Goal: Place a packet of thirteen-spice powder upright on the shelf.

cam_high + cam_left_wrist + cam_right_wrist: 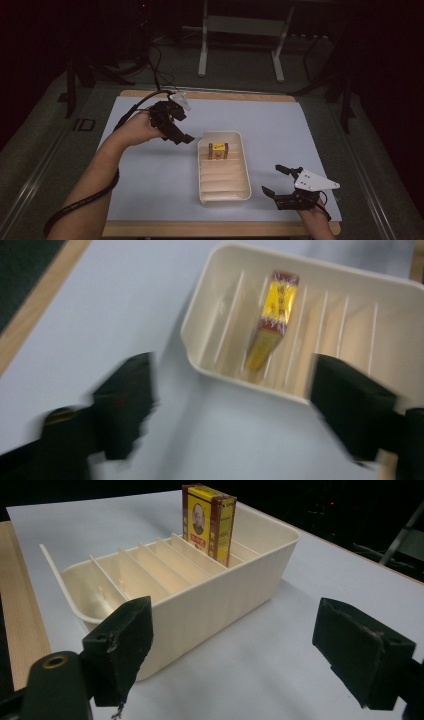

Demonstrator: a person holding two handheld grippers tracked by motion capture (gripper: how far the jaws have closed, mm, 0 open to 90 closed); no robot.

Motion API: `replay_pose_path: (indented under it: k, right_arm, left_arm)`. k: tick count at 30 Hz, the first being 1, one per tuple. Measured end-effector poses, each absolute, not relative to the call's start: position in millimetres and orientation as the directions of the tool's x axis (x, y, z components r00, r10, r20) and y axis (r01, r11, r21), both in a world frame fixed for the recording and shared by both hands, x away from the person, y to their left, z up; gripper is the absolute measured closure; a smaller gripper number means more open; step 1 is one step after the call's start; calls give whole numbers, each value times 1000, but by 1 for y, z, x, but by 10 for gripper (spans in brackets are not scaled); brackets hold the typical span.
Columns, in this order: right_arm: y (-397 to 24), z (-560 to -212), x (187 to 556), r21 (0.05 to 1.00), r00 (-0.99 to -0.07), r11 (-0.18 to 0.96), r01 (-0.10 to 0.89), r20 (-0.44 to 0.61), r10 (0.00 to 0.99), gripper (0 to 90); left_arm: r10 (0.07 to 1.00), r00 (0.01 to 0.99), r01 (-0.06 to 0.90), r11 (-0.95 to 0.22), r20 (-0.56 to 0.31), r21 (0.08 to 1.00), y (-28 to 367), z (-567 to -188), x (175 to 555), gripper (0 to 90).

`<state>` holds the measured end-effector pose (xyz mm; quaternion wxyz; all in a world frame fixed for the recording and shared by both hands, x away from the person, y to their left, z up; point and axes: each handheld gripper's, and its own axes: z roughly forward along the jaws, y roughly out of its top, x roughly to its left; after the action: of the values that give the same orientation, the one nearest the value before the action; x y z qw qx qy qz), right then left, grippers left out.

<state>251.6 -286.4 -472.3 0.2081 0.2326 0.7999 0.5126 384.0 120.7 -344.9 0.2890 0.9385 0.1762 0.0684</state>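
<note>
**One box stands in the tray, both grippers free**

We see a cream tray [224, 192] with thin dividers lying in the middle of the pale blue surface [150, 170]. A small yellow and dark red box [218, 150] stands upright in one of the slots near the far end of the tray; the slots nearer to us look empty. In the right gripper view the box [210, 522] rises above the tray's rim, with a printed portrait on its front.

The left gripper [176, 131] hangs just beside the far left corner of the tray, with its jaws wide apart and nothing between them. Its own view is blurred, and it looks down on the box [272, 320] from above. The right gripper [280, 184] is near the tray's right side, close to our end; its jaws are also spread open and hold nothing.

We judge that the box is seated in its slot and the left gripper is free of it. To do this step well, we should move the left gripper up and away to the left, so that no jaw catches the rim and pushes the light tray. The box is tall and narrow, so a small knock may tip it against a divider. The right gripper could steady the tray's wall if it starts to slide.
</note>
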Motion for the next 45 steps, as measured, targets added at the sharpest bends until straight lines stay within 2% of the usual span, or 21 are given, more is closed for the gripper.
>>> replay_pose_path:
  k: [2,5,9,13,22,26,40,42,45]
  right_arm:
    - [-286,-472,252,917,-805,366,160,-93,585,165]
    - [-286,-472,251,917,-805,366,157,-96,586,165]
    - [-286,-472,251,918,-804,365,157,-96,587,165]
    - [-286,-472,252,916,-804,367,162,-93,587,165]
    - [-285,-472,251,916,-802,369,159,-98,589,164]
    - [-285,-473,251,916,-801,370,159,-99,590,165]
    - [-285,-473,251,918,-802,365,159,-96,590,165]
    - [-285,-473,251,915,-802,370,158,-100,589,165]
    - [-286,-473,251,917,-799,366,159,-98,593,165]
  left_arm:
    - [396,918,313,-768,30,559,124,-347,384,115]
    - [415,909,329,-765,34,554,130,-350,382,15]
    - [485,871,358,-732,74,580,143,-355,379,14]
    - [556,828,402,-673,67,621,157,-359,375,15]
    - [604,792,432,-654,85,621,172,-374,365,15]
    - [632,773,470,-624,51,624,177,-383,358,15]
    - [688,724,504,-580,53,640,182,-422,337,15]
    - [696,717,515,-556,27,653,184,-426,335,15]
    - [711,701,509,-554,56,659,185,-432,328,15]
